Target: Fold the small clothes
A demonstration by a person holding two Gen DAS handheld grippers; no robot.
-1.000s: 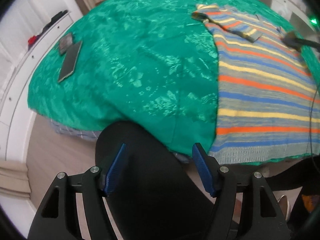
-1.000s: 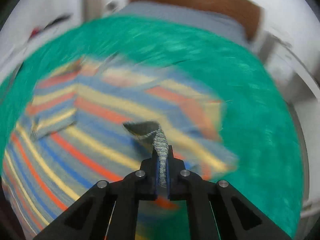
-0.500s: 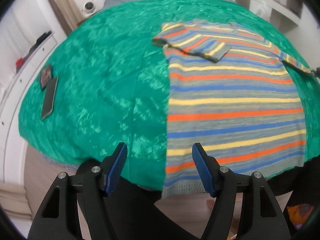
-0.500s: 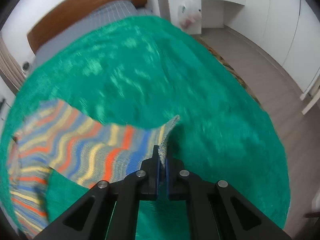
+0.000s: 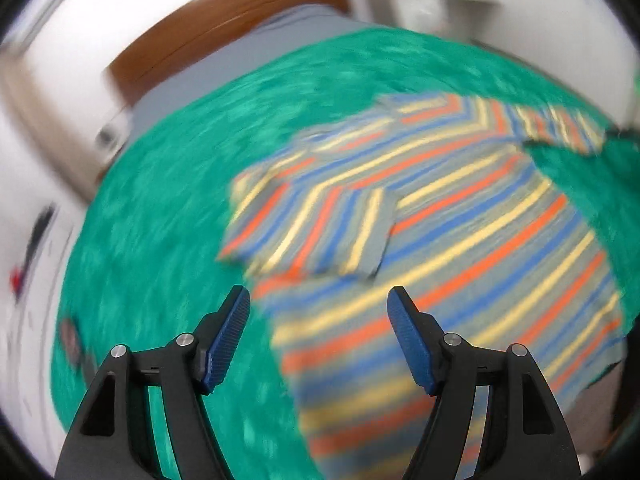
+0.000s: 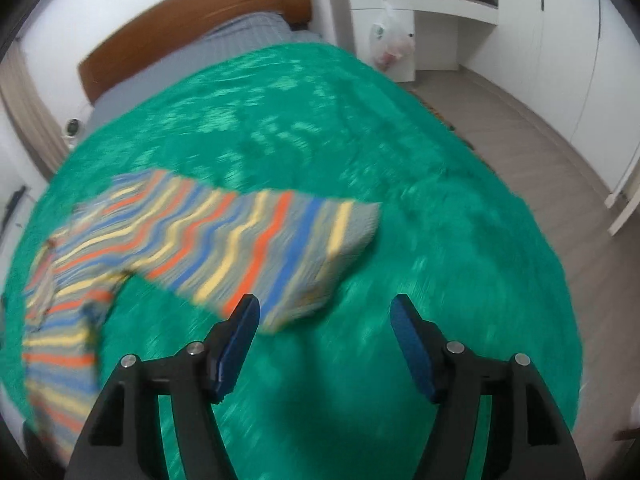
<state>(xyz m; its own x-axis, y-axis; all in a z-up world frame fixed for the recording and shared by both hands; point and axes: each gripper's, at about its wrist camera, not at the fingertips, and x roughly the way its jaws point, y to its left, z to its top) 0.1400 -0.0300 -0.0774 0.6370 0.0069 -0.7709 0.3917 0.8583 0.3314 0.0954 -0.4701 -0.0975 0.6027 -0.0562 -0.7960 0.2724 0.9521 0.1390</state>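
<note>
Striped knit shirt (image 5: 460,216) is spread flat on green bedspread (image 6: 360,140); broad bare cover is seen rightward. Left gripper (image 5: 319,336) and right gripper (image 6: 325,344) are held wide, empty.

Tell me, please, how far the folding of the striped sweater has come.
Early stage. Done: the striped sweater lies spread on the green bedspread, and one sleeve is folded across its chest. In hand: nothing; the left hand-held gripper and the right hand-held gripper are both open and empty. Left: the other sleeve lies stretched out sideways, unfolded, and the body is not yet folded.
</note>
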